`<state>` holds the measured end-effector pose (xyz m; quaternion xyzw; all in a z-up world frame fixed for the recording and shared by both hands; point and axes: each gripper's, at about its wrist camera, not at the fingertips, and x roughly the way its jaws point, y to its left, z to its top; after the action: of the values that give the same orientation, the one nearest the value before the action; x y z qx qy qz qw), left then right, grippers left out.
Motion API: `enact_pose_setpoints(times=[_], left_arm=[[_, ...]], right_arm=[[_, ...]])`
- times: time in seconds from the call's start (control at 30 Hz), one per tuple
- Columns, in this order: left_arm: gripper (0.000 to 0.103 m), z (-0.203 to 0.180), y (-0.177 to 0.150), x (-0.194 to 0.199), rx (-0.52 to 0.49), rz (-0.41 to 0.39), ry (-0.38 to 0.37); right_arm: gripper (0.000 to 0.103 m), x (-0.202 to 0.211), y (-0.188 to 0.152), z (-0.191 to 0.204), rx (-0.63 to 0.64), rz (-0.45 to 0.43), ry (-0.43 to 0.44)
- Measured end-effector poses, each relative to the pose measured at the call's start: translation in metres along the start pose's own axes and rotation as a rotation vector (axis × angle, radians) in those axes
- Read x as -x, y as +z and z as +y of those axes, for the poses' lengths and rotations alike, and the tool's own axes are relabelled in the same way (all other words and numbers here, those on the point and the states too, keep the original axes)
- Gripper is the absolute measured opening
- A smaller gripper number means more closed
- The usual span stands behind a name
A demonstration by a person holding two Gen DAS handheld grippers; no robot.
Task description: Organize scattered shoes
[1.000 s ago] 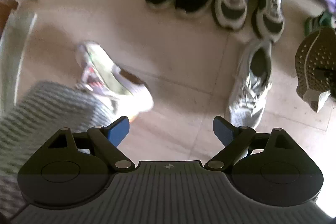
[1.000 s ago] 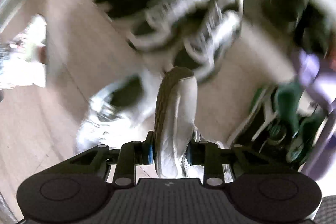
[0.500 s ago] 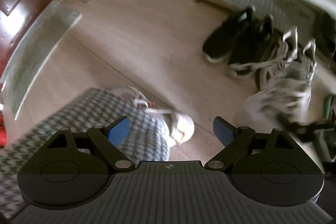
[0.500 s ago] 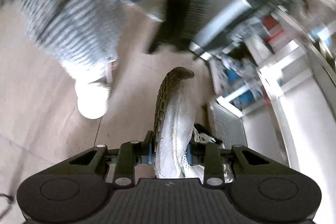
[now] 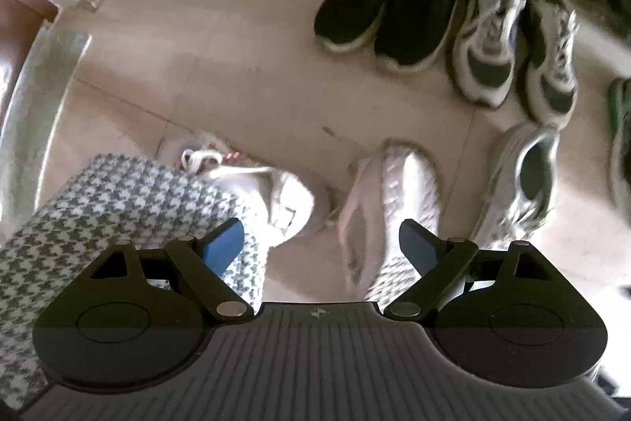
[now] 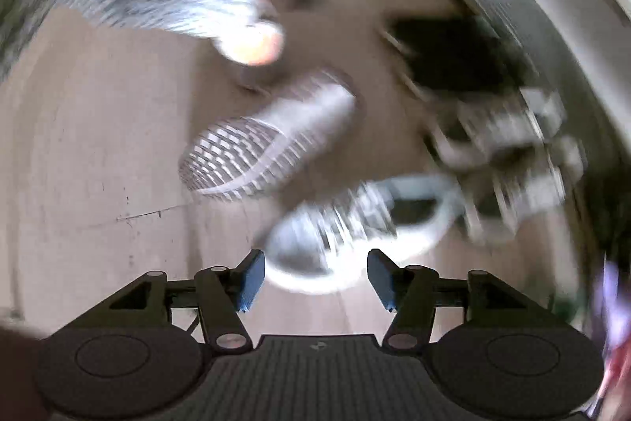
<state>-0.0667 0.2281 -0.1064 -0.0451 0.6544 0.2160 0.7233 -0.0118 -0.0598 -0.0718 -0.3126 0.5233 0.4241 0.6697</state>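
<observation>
While our right gripper (image 6: 311,277) is opening with nothing between its pads, the pale knit shoe (image 6: 272,141) lies askew beside its mate (image 6: 355,223), so our wide, empty left gripper (image 5: 321,243) could nudge the row.

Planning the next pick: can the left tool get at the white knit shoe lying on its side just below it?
Probably yes. The left tool is open, empty and pointing down at the white knit shoe; only the person's own foot sits close beside it.
</observation>
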Motion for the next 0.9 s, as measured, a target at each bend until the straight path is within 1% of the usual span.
enact_pose_setpoints(times=[0.03,0.1,0.13,0.17,0.23,0.3,0.4,0.5,0.6,0.67,0.7,0.73,0.87,0.9], left_arm=[[0.089,-0.001,0.0,-0.008,-0.001,0.023,0.01],[0.088,0.0,0.001,-0.026,0.01,0.064,0.014],[0.087,0.0,0.003,-0.035,0.018,0.083,0.007],[0.087,-0.002,0.005,-0.041,0.022,0.091,-0.004],[0.088,-0.007,0.01,-0.055,0.025,0.11,-0.042],[0.088,-0.013,0.014,-0.07,0.024,0.128,-0.079],[0.089,-0.019,0.019,-0.084,0.027,0.134,-0.11],[0.088,-0.016,0.025,-0.104,0.072,0.152,-0.149],[0.077,-0.012,0.027,-0.123,0.107,0.178,-0.177],[0.067,-0.01,0.029,-0.137,0.117,0.206,-0.192],[0.066,-0.01,0.03,-0.14,0.114,0.215,-0.194],[0.067,-0.011,0.03,-0.144,0.111,0.22,-0.196],[0.068,-0.012,0.032,-0.157,0.104,0.23,-0.202],[0.067,-0.01,0.033,-0.159,0.115,0.235,-0.222]], right_arm=[[0.038,0.004,-0.006,-0.014,-0.089,-0.004,0.026],[0.034,0.001,-0.022,-0.031,-0.229,-0.014,0.067],[0.033,-0.001,-0.027,-0.035,-0.273,-0.018,0.08],[0.034,-0.006,-0.031,-0.046,-0.357,-0.019,0.098],[0.035,-0.018,-0.026,-0.052,-0.416,-0.015,0.111],[0.036,-0.023,-0.023,-0.056,-0.425,-0.025,0.125],[0.037,-0.026,-0.02,-0.062,-0.422,-0.03,0.129],[0.037,-0.029,-0.021,-0.071,-0.419,-0.03,0.129],[0.037,-0.037,-0.022,-0.076,-0.417,-0.02,0.129],[0.038,-0.046,-0.022,-0.084,-0.417,-0.009,0.128],[0.039,-0.05,-0.021,-0.085,-0.418,-0.003,0.131],[0.039,-0.051,-0.021,-0.086,-0.422,0.001,0.132],[0.04,-0.058,-0.021,-0.091,-0.439,0.019,0.137],[0.041,-0.059,-0.022,-0.092,-0.442,0.023,0.137]])
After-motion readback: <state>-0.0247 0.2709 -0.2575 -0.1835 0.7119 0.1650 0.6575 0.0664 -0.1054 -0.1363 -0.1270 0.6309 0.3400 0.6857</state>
